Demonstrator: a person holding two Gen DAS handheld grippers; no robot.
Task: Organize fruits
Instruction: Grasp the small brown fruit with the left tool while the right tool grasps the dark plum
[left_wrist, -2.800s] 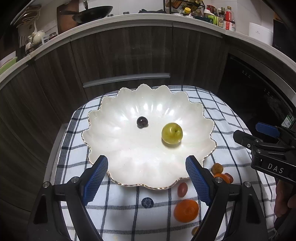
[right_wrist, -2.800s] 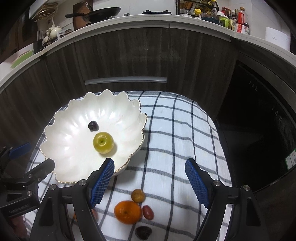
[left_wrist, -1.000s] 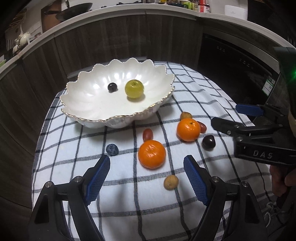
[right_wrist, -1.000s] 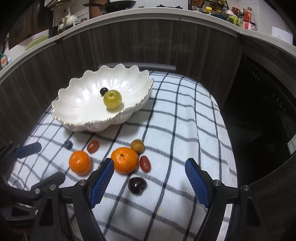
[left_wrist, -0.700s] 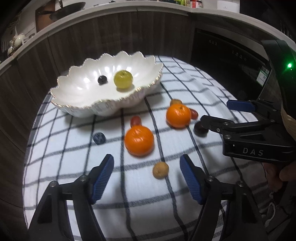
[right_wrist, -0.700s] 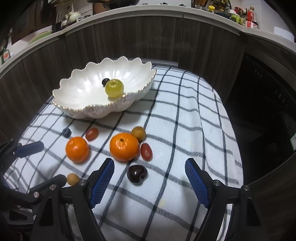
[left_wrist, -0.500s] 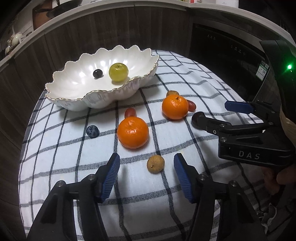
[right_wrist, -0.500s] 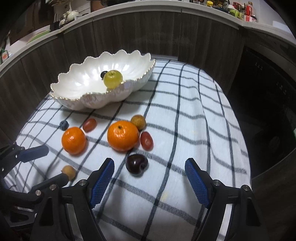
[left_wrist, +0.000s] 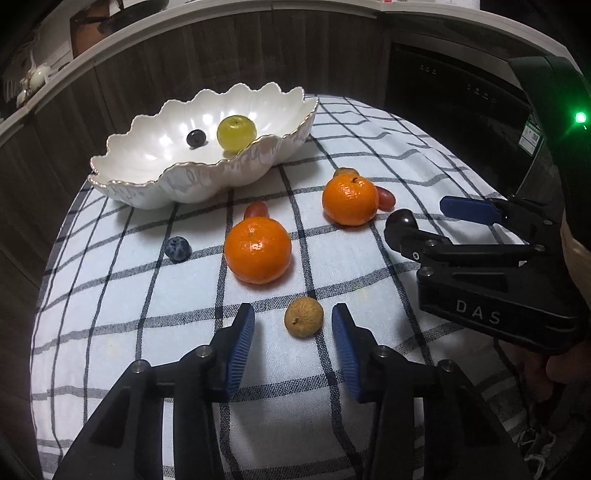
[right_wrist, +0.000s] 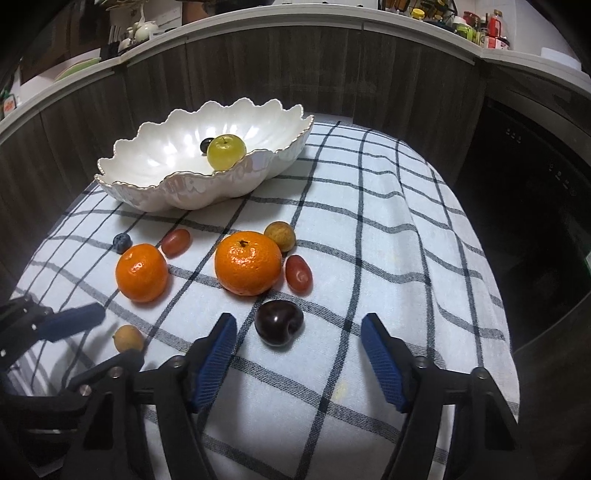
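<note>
On the left, my left tongs (left_wrist: 291, 334) are closing around the longan (left_wrist: 303, 316), pads not yet touching; I should centre it and squeeze gently. Right tongs (right_wrist: 295, 345), also closing, straddle the cherry (right_wrist: 279, 322) untouched. Their side reads "DAS". Both fruits go to the bowl (left_wrist: 155, 181).

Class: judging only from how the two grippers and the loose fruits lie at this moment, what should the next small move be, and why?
Probably finish both closings. The left gripper brackets the small tan fruit, the right gripper the dark plum; both sets of jaws are closing, pads not yet touching. Then lift them toward the white bowl.
</note>
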